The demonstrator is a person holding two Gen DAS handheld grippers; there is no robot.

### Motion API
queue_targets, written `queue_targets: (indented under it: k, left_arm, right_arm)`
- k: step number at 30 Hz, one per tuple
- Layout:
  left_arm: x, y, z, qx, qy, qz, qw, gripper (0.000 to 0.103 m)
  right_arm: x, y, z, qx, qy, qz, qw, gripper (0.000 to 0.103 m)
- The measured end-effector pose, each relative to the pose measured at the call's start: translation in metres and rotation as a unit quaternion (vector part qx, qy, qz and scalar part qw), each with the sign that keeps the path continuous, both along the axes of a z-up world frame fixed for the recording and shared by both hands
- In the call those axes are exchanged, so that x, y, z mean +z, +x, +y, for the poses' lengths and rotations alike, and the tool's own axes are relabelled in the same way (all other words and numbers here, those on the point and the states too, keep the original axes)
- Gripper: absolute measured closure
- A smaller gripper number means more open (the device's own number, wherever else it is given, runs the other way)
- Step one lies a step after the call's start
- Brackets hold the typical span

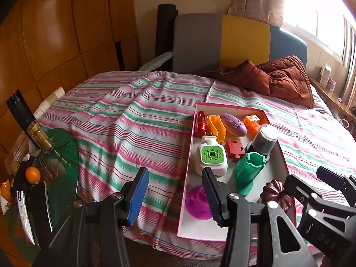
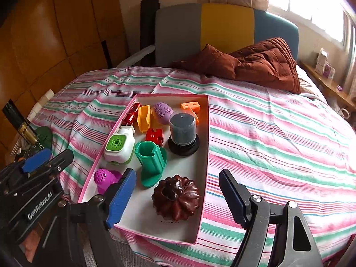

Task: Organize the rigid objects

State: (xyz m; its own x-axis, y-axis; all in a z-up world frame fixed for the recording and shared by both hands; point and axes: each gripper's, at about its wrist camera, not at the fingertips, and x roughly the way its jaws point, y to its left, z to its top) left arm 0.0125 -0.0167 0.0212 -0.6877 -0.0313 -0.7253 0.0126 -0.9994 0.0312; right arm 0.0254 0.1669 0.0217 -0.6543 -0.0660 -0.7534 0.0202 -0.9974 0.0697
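Left gripper point(image 1: 175, 191) fingers apart, empty, straddling pink box point(image 2: 205, 155) left wall. Right gripper point(image 2: 178, 198) fingers apart around brown fluted mould point(image 2: 176, 198), untouched, inside box near corner. Risk: fingertip snagging rim, tipping box off bed point(image 2: 278, 133).

Was a bedroom in a home. Showed a bed point(image 2: 267, 133) spread with a pink, green and white striped sheet, a rumpled rust-brown quilted blanket point(image 2: 255, 64) heaped near the head. Backed by a padded headboard point(image 2: 227, 29) in grey, yellow and blue panels. Lit by a bright window point(image 2: 311, 4) with pale curtains, above a wooden ledge point(image 2: 327, 84) bearing small boxes. Lined on the far side by glossy wooden wardrobe panels point(image 1: 55, 33). Crowded beside the bed by a green glass side table point(image 1: 64, 155) with a dark bottle point(image 1: 29, 124), an orange point(image 1: 33, 174) and stacked paper cups point(image 1: 53, 99).
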Motion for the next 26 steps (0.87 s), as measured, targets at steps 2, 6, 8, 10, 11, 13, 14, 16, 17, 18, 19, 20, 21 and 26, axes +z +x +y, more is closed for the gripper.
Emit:
queue_targets:
  k: [2, 6, 8, 10, 11, 13, 14, 16, 17, 18, 19, 20, 21, 26]
  left_arm:
    - [-0.001, 0.0, 0.0, -0.002, 0.002, -0.004, 1.0, 0.053]
    - [-0.001, 0.0, 0.003, -0.009, 0.001, -0.008, 0.9999, 0.053]
    - [-0.002, 0.001, 0.005, -0.015, 0.0, -0.011, 0.9998, 0.053]
    - [-0.003, 0.002, 0.007, -0.021, 0.0, -0.011, 0.9997, 0.053]
    - [-0.003, 0.003, 0.009, -0.025, 0.001, -0.011, 0.9996, 0.053]
    - [-0.003, 0.004, 0.011, -0.031, 0.002, -0.012, 0.9994, 0.053]
    - [-0.003, 0.005, 0.012, -0.034, 0.004, -0.011, 0.9994, 0.053]
    - [-0.003, 0.005, 0.014, -0.038, 0.006, -0.012, 0.9992, 0.053]
    - [-0.003, 0.005, 0.014, -0.039, 0.007, -0.013, 0.9991, 0.053]
    - [-0.004, 0.005, 0.015, -0.04, 0.009, -0.013, 0.9991, 0.053]
    - [-0.004, 0.006, 0.015, -0.04, 0.009, -0.014, 0.9991, 0.053]
    - [-0.004, 0.006, 0.015, -0.041, 0.01, -0.013, 0.999, 0.053]
    - [-0.004, 0.006, 0.015, -0.041, 0.011, -0.013, 0.999, 0.053]
    - [-0.003, 0.008, 0.017, -0.03, -0.004, 0.005, 0.9995, 0.053]
  right_arm:
    - [0.0, -0.001, -0.001, 0.0, 0.0, 0.0, 1.0, 0.026]
    - [0.0, -0.002, -0.003, -0.003, 0.002, 0.004, 1.0, 0.025]
    - [0.0, -0.003, -0.003, -0.006, 0.003, 0.005, 1.0, 0.025]
    - [0.001, -0.003, -0.002, -0.01, 0.0, 0.006, 1.0, 0.025]
    - [0.001, -0.003, -0.001, -0.012, -0.001, 0.007, 1.0, 0.025]
    - [0.001, -0.004, 0.0, -0.016, -0.002, 0.007, 1.0, 0.025]
    - [0.001, -0.004, 0.0, -0.017, -0.002, 0.007, 1.0, 0.025]
    - [0.002, -0.005, 0.002, -0.02, -0.003, 0.009, 1.0, 0.025]
    - [0.002, -0.005, 0.002, -0.022, -0.003, 0.01, 1.0, 0.025]
    - [0.002, -0.005, 0.003, -0.023, -0.002, 0.011, 1.0, 0.025]
    - [0.003, -0.006, 0.004, -0.025, -0.002, 0.012, 1.0, 0.025]
    - [0.003, -0.005, 0.004, -0.026, -0.003, 0.013, 1.0, 0.025]
    - [0.003, -0.005, 0.005, -0.027, -0.003, 0.014, 1.0, 0.025]
    - [0.005, -0.005, 0.008, -0.031, -0.005, 0.017, 0.999, 0.025]
